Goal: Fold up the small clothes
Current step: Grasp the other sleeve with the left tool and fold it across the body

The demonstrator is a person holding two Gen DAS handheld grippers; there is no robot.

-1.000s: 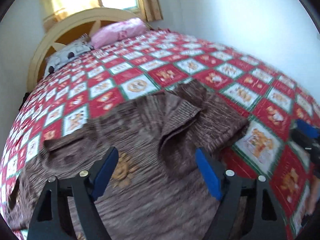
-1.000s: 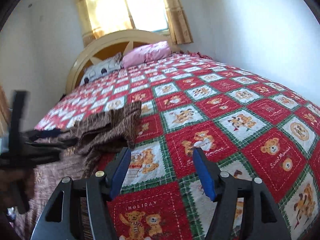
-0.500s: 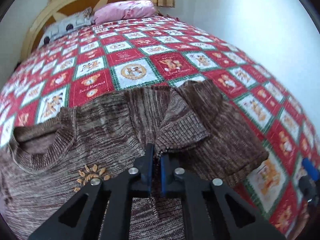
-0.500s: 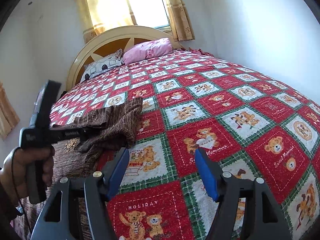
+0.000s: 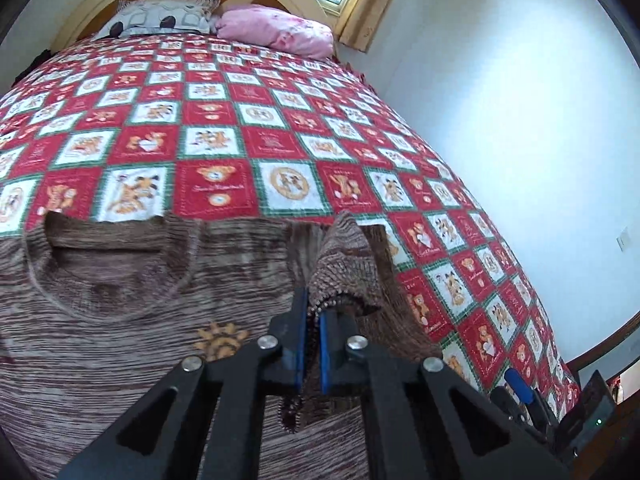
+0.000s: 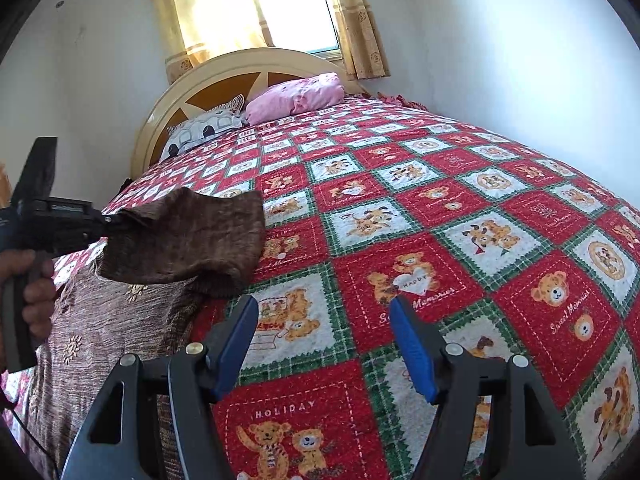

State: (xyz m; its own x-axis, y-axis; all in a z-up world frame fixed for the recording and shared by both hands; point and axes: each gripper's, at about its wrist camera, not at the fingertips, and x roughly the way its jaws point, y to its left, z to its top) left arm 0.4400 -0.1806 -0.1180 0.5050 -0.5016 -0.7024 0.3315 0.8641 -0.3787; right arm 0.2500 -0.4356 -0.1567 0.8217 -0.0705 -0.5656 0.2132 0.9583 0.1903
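Note:
A small brown knit sweater (image 5: 132, 304) with gold sun motifs lies on the bed, neck hole toward the headboard. My left gripper (image 5: 313, 312) is shut on the sweater's right sleeve (image 5: 344, 264) and holds it lifted off the bed. In the right wrist view the left gripper (image 6: 108, 220) holds the sleeve (image 6: 188, 240) up above the sweater body (image 6: 112, 328). My right gripper (image 6: 324, 320) is open and empty, hovering over the quilt to the right of the sweater. It shows at the lower right of the left wrist view (image 5: 520, 388).
The bed carries a red, white and green teddy-bear quilt (image 6: 460, 240). A pink pillow (image 6: 296, 96) and a grey patterned pillow (image 6: 204, 132) lie by the cream headboard (image 6: 240, 68). A white wall (image 6: 500, 48) runs along the bed's right side.
My left gripper closed on the sleeve and has lifted it up and over the sweater body. The right gripper has stayed open and nearly still.

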